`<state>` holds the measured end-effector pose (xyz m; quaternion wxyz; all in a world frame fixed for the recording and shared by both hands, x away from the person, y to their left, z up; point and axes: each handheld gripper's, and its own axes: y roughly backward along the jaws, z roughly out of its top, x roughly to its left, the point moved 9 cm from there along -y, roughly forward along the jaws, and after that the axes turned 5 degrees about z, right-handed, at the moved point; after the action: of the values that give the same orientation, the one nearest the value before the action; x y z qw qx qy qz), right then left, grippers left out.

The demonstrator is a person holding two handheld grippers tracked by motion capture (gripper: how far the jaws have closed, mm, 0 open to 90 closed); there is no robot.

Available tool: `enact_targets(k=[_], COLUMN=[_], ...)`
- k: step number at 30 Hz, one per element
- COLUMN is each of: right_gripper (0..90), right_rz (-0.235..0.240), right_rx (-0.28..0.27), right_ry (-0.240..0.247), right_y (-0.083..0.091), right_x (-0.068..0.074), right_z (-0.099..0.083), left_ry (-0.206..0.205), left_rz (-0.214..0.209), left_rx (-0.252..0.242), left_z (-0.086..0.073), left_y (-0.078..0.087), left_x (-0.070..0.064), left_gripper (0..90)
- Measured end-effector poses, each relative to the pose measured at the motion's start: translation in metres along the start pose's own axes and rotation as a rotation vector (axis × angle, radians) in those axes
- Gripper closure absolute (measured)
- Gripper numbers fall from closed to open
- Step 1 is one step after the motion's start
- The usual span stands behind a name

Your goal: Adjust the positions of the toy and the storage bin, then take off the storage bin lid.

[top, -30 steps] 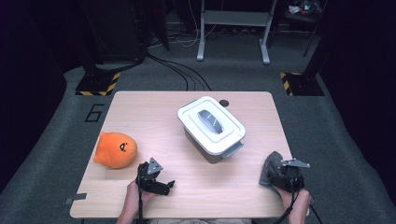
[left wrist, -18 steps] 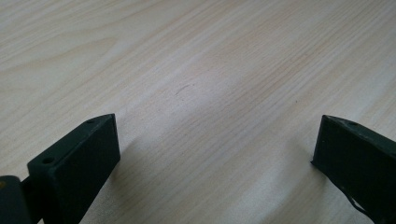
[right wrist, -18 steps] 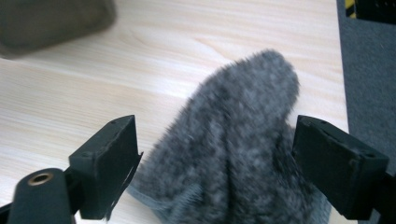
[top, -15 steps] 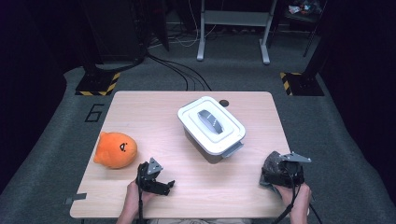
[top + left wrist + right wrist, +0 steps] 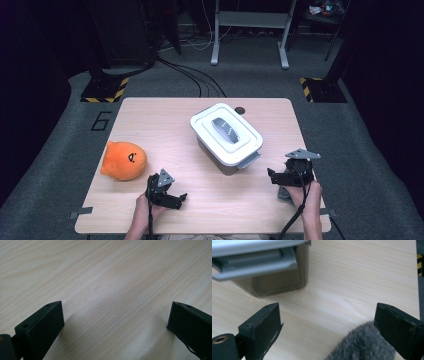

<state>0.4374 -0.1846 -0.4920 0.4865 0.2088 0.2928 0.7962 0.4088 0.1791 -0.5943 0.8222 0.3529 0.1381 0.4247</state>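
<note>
Jaws wide apart on both grippers, nothing clamped in either. We take the white lidded box (image 5: 226,135) as landmark; it sits a little right of the middle of the wooden table (image 5: 165,120), turned at an angle, grey handle set into its lid.

Far left of the box, near the table's left edge: orange plush toy (image 5: 123,160), face up, well apart from both grippers.

Left gripper (image 5: 176,198): left of the box and nearer the person, close to the front edge, held in the left hand (image 5: 144,212). It lies low, jaws pointing roughly toward the right. In the left gripper view (image 5: 115,322) we see bare wood between the two black jaws, which look close to the surface; we cannot tell whether they touch it.

Right gripper (image 5: 271,175): right of the box and a bit nearer the person, held in the right hand (image 5: 307,197), jaws pointing toward the box's near right corner, near it but apart. In the right gripper view (image 5: 327,325) we see the box's grey latch flap (image 5: 254,261) hanging under the lid edge, ahead of the jaws.

Grey furry thing (image 5: 364,345): right of the box, just under the right gripper, low between its jaws and close against the right-hand one in that view. Not gripped. In the high view it is a dark patch (image 5: 283,194) beside the hand.
</note>
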Motion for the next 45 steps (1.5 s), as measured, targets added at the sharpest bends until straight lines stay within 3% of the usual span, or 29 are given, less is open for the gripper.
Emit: enact_targets(k=[10,29,45], right_gripper=[4.6,2.0,0.0], right_rz=[0.054,0.091,0.150], right_rx=[-0.020,-0.036,-0.009], right_ry=[0.043,0.096,0.129], right_y=[-0.010,-0.019,-0.048], right_x=[0.010,0.019,0.042], right_z=[0.035,0.079,0.107], left_ry=[0.001,0.001,0.001], left_rz=[0.000,0.000,0.000], left_rx=[-0.001,0.000,0.000], left_z=[0.000,0.000,0.000], left_y=[0.000,0.000,0.000], left_x=[0.000,0.000,0.000], left_gripper=[0.2,0.2,0.2])
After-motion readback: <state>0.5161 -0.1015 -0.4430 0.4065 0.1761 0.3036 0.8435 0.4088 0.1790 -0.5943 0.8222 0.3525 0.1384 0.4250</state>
